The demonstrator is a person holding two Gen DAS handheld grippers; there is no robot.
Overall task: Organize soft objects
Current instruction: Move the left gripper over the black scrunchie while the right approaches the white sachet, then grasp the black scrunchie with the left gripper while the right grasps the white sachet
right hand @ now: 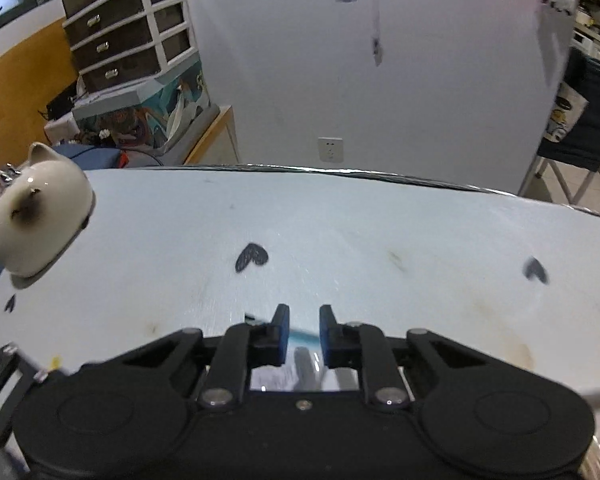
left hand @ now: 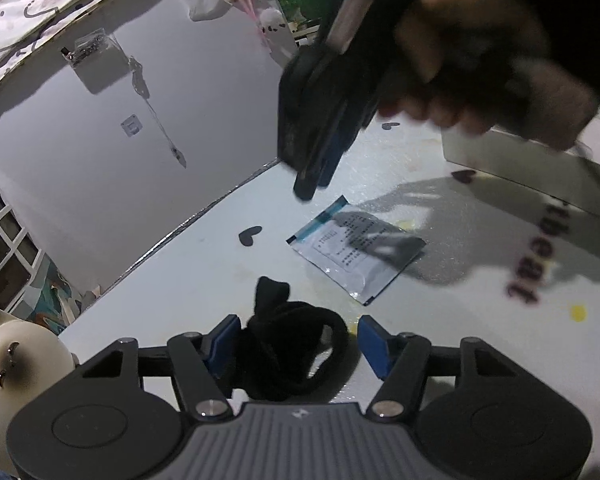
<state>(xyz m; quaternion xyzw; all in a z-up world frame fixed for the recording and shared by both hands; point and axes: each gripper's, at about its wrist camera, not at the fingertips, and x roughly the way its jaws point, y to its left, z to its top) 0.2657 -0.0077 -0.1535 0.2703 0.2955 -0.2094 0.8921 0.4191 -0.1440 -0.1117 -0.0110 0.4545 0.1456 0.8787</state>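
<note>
Jaws: left gripper [left hand: 296,340] spread around black sock [left hand: 288,344] | right gripper [right hand: 304,336] narrowly parted, seemingly empty, over packet [left hand: 356,248] | table [left hand: 460,320]

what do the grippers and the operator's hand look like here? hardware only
Left gripper: black linkage arms, silver pivot bolts, two round black hubs, ribbed grey centre plate with a small white logo, blue finger pads. Right gripper: same black linkage and bolts, blue-faced fingers, all-black body. Its holder's right hand is bare, with a dark sleeve. No cables visible.
</note>
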